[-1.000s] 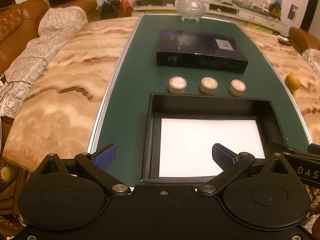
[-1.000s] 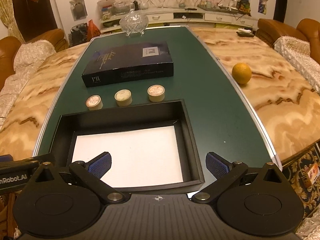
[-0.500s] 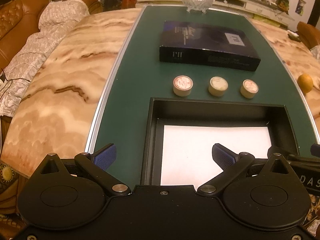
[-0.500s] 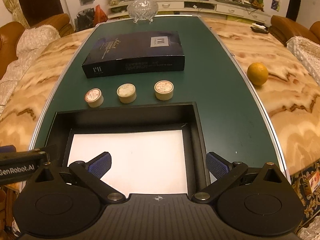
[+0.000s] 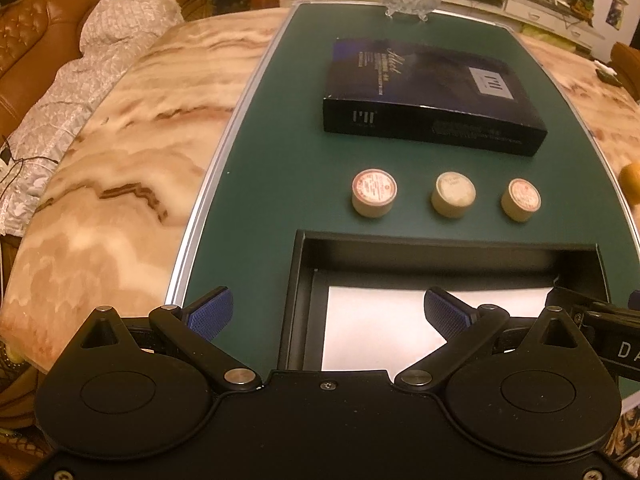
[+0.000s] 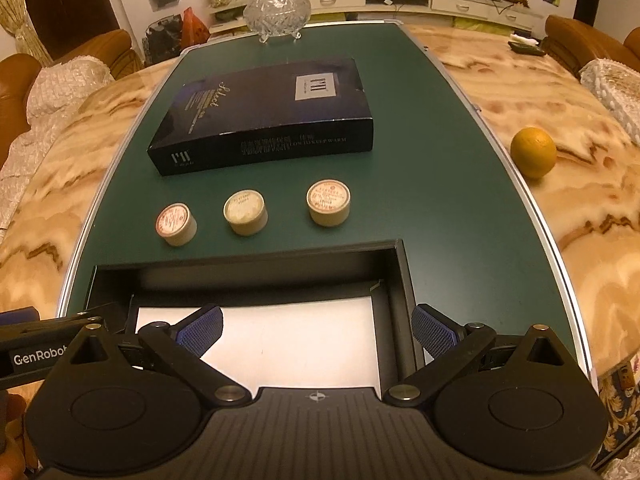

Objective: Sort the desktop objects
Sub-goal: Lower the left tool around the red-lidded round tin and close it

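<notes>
On the dark box (image 6: 264, 116) you can read "Select" in script on its lid and "KEEP WARM" ending the line on its side. The left hand-held gripper (image 6: 36, 354) shows you "GenRobot"; the right hand-held gripper (image 5: 616, 344) shows only "D". The round tins' labels stay unreadable.

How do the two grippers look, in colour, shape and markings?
The left gripper and the right gripper are matte black, each with two round disc housings, silver pivot pins and blue ribbed pads. The right one has a ridged base, and white "GenRobot" lettering marks the left's side.
</notes>
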`<state>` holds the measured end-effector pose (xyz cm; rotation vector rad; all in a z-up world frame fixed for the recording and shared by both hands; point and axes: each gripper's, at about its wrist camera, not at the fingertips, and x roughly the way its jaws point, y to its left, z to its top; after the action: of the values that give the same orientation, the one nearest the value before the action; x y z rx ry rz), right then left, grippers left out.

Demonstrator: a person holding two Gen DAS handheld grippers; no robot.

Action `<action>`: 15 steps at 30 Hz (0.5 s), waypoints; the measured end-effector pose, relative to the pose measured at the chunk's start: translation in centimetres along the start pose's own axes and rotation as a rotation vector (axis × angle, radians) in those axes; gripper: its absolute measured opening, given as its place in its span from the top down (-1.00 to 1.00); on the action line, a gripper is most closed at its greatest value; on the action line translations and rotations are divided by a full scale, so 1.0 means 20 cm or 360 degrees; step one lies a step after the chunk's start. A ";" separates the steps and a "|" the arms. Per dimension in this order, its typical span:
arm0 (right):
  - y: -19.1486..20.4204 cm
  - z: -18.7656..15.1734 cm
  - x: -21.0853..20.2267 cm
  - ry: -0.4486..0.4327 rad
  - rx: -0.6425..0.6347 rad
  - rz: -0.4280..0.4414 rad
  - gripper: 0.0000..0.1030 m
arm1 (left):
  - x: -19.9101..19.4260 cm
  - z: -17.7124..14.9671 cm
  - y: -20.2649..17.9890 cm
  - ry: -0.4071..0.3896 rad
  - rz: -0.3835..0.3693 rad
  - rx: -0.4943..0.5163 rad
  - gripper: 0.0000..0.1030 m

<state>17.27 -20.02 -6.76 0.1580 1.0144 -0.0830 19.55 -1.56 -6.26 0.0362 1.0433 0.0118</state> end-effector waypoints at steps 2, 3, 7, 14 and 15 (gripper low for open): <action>0.00 0.03 0.01 -0.0010 0.0001 0.0001 -1.00 | 0.01 0.02 0.00 -0.0002 -0.0004 -0.0009 -1.00; 0.00 0.05 0.01 -0.0019 0.0005 0.0006 -1.00 | 0.02 0.04 0.00 -0.0003 -0.0006 -0.0013 -1.00; -0.01 0.09 0.03 -0.0032 0.0016 0.0026 -1.00 | 0.06 0.10 -0.02 -0.0009 -0.0003 -0.0014 -1.00; -0.01 0.21 0.12 0.0009 0.0018 -0.0028 -1.00 | 0.14 0.22 -0.06 0.0002 0.0008 0.0006 -1.00; 0.00 0.23 0.14 0.0022 0.0019 -0.0023 -1.00 | 0.15 0.24 -0.07 0.0007 0.0007 0.0007 -1.00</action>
<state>22.67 -20.90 -6.75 0.1623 1.0291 -0.1014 25.20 -2.98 -6.49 0.0425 1.0478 0.0139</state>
